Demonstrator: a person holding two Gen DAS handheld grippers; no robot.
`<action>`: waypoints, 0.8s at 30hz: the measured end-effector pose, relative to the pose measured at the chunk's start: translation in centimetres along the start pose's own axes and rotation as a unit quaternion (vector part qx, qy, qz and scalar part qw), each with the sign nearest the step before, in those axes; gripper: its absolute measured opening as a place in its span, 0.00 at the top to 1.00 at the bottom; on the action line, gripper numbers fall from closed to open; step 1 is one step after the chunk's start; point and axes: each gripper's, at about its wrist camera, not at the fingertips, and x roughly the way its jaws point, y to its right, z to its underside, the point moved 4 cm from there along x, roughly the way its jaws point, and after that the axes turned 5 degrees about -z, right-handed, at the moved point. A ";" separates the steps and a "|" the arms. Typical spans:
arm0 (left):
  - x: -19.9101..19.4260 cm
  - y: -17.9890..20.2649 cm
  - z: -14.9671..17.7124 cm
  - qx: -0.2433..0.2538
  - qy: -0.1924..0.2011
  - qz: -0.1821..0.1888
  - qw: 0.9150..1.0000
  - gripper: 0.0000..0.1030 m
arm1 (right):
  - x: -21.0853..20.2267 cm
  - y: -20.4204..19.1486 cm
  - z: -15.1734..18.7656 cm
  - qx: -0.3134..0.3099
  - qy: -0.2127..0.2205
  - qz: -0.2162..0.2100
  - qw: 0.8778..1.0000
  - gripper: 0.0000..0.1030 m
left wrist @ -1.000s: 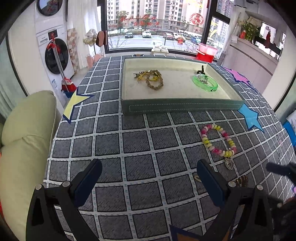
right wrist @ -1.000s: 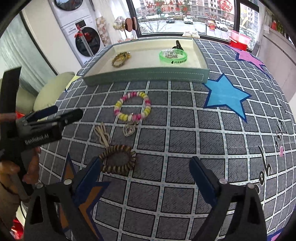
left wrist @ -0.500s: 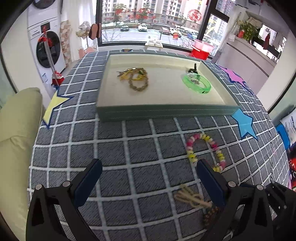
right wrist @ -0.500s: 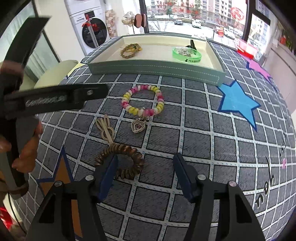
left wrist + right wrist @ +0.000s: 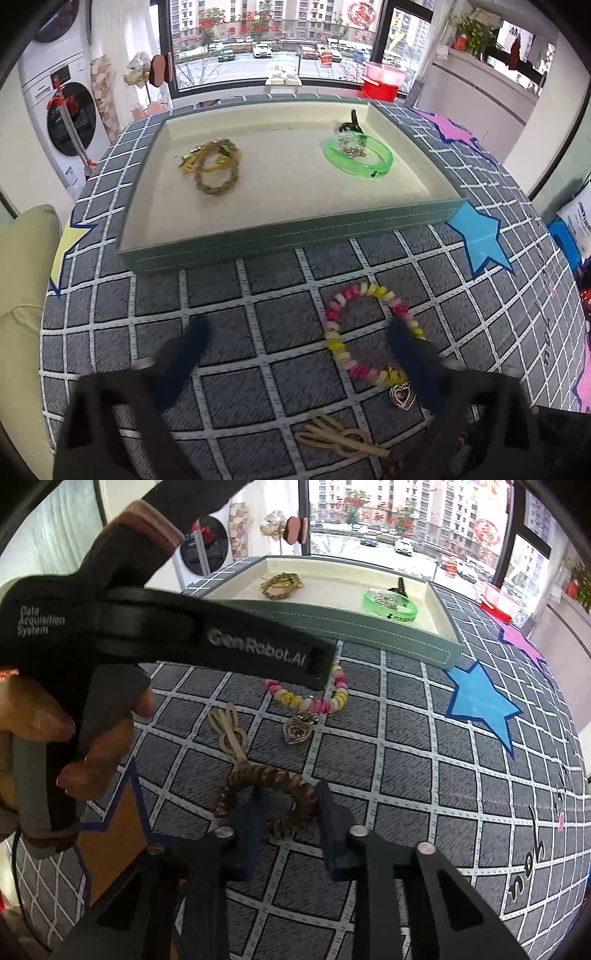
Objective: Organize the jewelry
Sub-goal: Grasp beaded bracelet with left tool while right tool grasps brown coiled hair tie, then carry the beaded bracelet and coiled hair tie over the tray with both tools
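A: Start with the big things. What lies ahead of the hand-held grippers?

B: One desk (image 5: 229, 365) under a grey grid cloth, and on it one green tray (image 5: 295, 230), well ahead of both. Inside the tray I count three clear things: a gold braided bracelet (image 5: 218, 175) with yellow cord tangled in it, a green bangle (image 5: 358, 158), and a small dark clip (image 5: 352, 125) at the far wall. Something silvery sits inside the bangle, too small to name.

A: And outside the tray?

B: Three pieces. One pink-and-yellow bead bracelet (image 5: 314, 701) with a heart charm, one pale rabbit-ear hair tie (image 5: 231, 734), one brown bead bracelet (image 5: 266, 797).

A: Which hand is nearer what?

B: The right hand-held gripper (image 5: 288, 823) is at the brown bead bracelet. Its jaws have just been closing and now stand narrow, straddling the near arc of the ring; I judge the pads are pinching it or about to, though contact is not plain. The ring lies flat, its near arc running crosswise between the jaws.

A: And the left?

B: The left hand-held gripper (image 5: 295, 343) is spread wide, holding nothing, its jaws just begun to narrow. The pink-and-yellow bracelet lies just ahead, toward its right finger, which overlaps that side of the loop. The tray is straight beyond.
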 end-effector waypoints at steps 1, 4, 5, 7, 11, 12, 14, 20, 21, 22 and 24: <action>0.3 0.2 0.1 0.004 -0.007 0.000 1.000 0.10 | 0.0 0.1 0.0 0.003 0.001 0.003 1.000 0.84; 0.7 0.6 0.3 0.014 -0.015 -0.006 1.000 0.26 | -0.1 0.5 0.1 0.013 0.003 -0.004 1.000 0.86; 0.7 0.8 0.4 0.024 -0.010 -0.014 1.000 0.26 | -0.2 0.5 0.1 0.015 0.004 -0.004 1.000 0.86; 0.4 1.0 0.6 0.037 -0.008 -0.014 0.999 0.42 | -0.3 0.6 0.2 0.017 0.005 -0.005 1.000 0.87; 0.2 1.3 0.5 0.044 -0.007 -0.004 0.999 0.72 | -0.7 0.9 0.2 0.024 0.007 -0.007 1.000 0.87; 0.2 1.3 0.5 0.043 -0.006 -0.004 0.999 0.77 | -0.9 1.1 0.1 0.025 0.008 -0.007 1.000 0.87; 0.1 1.1 0.6 0.034 -0.005 0.004 0.999 0.77 | -1.3 1.2 0.2 0.026 0.010 -0.004 1.000 0.87; -0.8 -0.4 0.7 -0.009 0.010 0.028 1.000 0.77 | -2.4 2.6 0.1 0.046 0.015 -0.001 0.999 0.87; -1.1 -0.6 0.7 -0.012 0.014 0.029 0.999 0.77 | -2.5 3.0 0.1 0.050 0.016 -0.003 0.999 0.87; -1.5 -0.9 0.7 -0.016 0.018 0.030 0.999 0.77 | -2.6 3.3 0.1 0.056 0.018 -0.004 0.998 0.87; -2.2 -1.4 0.6 -0.023 0.027 0.034 0.999 0.77 | -2.9 4.1 -0.1 0.066 0.020 -0.008 0.998 0.87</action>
